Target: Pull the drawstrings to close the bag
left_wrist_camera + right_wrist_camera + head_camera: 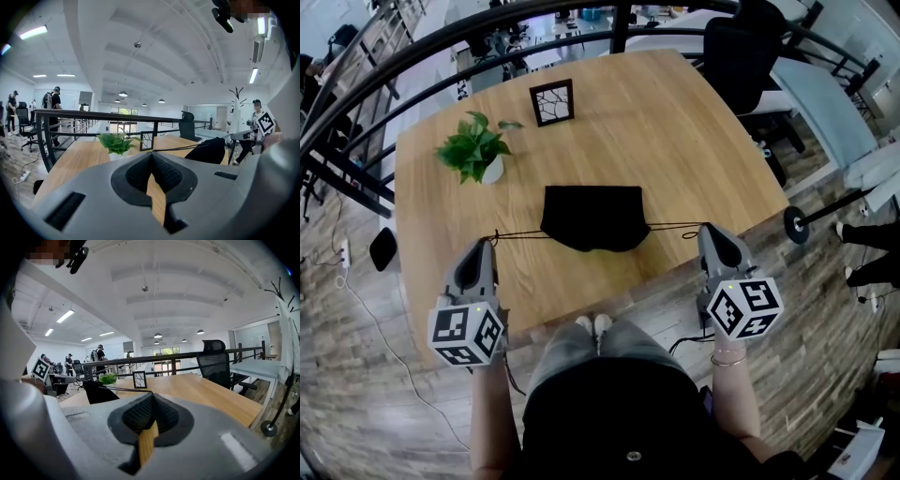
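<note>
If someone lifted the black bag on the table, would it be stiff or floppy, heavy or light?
Probably floppy: the black bag lies flat with an uneven, sagging lower edge. Likely light, as it looks thin and shows no bulge. It may slide on the smooth table if the taut drawstrings are pulled unevenly.

**Q:** Identify the supporting surface.

**A:** One wooden worktop (675,141) with a light finish and rounded corners.

**Q:** Which items rest on it?

**A:** Three. A black bag (594,216) lies flat at the centre, towards the front edge. A potted plant (473,148) in a white pot stands upright at rear left. A small black picture frame (552,102) stands upright behind the bag, near the rear edge and apart from the plant.

**Q:** Anything else across the surface?

**A:** The left drawstring (520,235) and right drawstring (670,225) run straight out from the bag's sides towards the side edges. Whether they touch the worktop cannot be confirmed.
</note>
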`<act>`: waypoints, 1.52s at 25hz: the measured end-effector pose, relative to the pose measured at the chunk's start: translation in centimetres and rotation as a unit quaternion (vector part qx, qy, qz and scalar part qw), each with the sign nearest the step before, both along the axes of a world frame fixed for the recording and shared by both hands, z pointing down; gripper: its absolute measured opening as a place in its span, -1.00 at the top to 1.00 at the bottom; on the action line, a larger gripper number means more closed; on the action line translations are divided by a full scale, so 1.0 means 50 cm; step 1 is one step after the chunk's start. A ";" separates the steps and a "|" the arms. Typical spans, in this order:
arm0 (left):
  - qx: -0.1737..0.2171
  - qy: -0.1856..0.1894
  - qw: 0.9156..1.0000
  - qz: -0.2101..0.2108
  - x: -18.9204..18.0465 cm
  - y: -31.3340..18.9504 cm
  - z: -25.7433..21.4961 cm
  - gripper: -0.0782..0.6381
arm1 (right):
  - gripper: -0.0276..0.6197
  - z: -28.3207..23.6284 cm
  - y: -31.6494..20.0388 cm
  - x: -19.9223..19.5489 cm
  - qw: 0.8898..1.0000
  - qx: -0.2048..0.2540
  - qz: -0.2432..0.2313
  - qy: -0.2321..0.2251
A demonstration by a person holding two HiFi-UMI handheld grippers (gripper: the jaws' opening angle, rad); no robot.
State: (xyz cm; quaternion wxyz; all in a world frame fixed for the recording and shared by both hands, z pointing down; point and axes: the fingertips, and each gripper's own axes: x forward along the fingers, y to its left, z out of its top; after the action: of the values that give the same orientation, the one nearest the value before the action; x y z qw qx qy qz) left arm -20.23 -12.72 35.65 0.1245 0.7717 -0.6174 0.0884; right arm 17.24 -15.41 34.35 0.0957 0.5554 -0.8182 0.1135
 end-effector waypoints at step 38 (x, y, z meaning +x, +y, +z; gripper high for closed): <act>-0.088 0.028 0.995 0.030 0.025 0.013 0.110 0.73 | 0.91 0.117 0.028 -0.073 0.996 -0.070 -0.045 0.040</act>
State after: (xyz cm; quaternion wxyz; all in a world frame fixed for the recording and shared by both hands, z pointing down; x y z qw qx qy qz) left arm -18.95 -12.08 41.14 0.2070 0.7779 -0.5802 0.1244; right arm 13.58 -14.02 40.19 0.1725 0.5139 -0.8279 0.1439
